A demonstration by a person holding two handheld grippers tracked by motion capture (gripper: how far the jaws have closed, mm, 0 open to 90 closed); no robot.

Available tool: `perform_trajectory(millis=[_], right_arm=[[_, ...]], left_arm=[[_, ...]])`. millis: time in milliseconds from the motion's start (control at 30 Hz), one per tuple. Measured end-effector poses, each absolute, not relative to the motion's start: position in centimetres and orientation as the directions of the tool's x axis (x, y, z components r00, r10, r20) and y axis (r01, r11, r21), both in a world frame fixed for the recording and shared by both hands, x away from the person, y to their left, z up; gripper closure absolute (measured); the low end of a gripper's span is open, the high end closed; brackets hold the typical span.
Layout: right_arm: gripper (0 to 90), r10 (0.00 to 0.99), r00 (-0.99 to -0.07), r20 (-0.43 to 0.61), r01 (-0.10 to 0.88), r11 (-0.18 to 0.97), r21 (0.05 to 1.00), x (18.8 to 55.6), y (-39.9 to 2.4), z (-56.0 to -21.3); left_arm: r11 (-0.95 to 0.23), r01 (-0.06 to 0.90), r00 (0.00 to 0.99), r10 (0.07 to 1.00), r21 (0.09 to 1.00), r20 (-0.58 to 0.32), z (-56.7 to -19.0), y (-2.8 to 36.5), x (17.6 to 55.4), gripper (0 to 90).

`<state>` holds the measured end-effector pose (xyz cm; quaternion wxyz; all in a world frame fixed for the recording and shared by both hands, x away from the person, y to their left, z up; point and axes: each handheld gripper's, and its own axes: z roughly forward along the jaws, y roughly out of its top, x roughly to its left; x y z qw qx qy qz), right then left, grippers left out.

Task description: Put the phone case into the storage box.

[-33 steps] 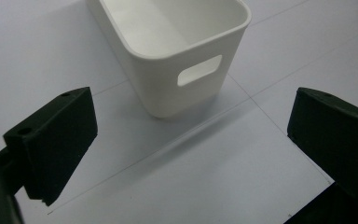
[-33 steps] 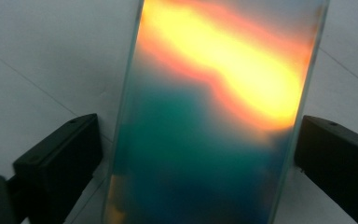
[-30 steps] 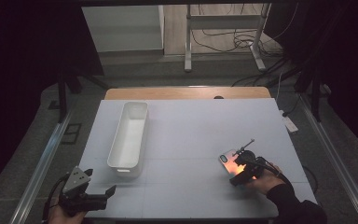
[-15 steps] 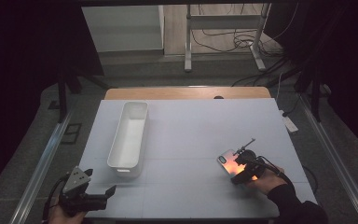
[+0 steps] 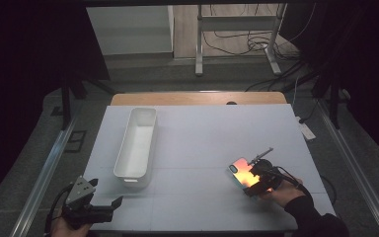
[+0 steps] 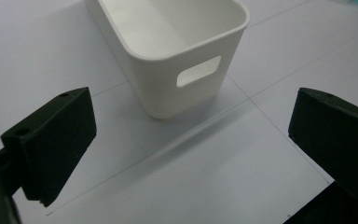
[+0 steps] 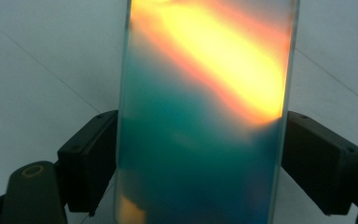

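Little differs from a second ago: both hands sit where they were, the white bin (image 5: 137, 147) has not shifted, and the right gripper (image 5: 259, 178) has only drawn its jaws in a touch, the phone (image 5: 243, 174) between them throughout.

The phone (its glossy back glowing orange over teal) lies on the white table (image 5: 202, 143) at the near right. In the high view its long axis runs on a diagonal, one short end toward the upper left, where the camera corner shows, the other toward the person's right hand (image 5: 282, 191). In the right gripper view the phone (image 7: 205, 112) runs straight up the frame, away from the gripper along its line of sight.

There the two black jaws flank the phone's long edges, one on each side, standing wide and right against them, so they look closed on it across its width.

The left gripper (image 5: 109, 206) hovers at the near left corner, its jaws wide apart and holding nothing; in its own view they frame the near end of the bin (image 6: 177, 51) with its handle slot.
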<state>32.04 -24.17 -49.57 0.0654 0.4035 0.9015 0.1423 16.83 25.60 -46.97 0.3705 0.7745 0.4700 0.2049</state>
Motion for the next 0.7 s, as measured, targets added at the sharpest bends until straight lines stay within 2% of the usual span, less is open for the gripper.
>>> perform_trajectory(millis=[467, 700], right_arm=[[16.6, 0.727, -0.686, 0.013, 0.665, 0.62, 0.417, 31.8, -24.8, -48.1], [16.5, 0.701, -0.713, 0.01, 0.628, 0.633, 0.452, 31.5, -24.6, -47.6]], left_arm=[[-0.32, 0.558, 0.524, 0.851, 0.766, -0.026, -46.9, 25.5, 16.9, 0.0], [-0.296, 0.537, 0.559, 0.826, 0.79, -0.071, -46.4, 25.6, 17.4, 0.0]])
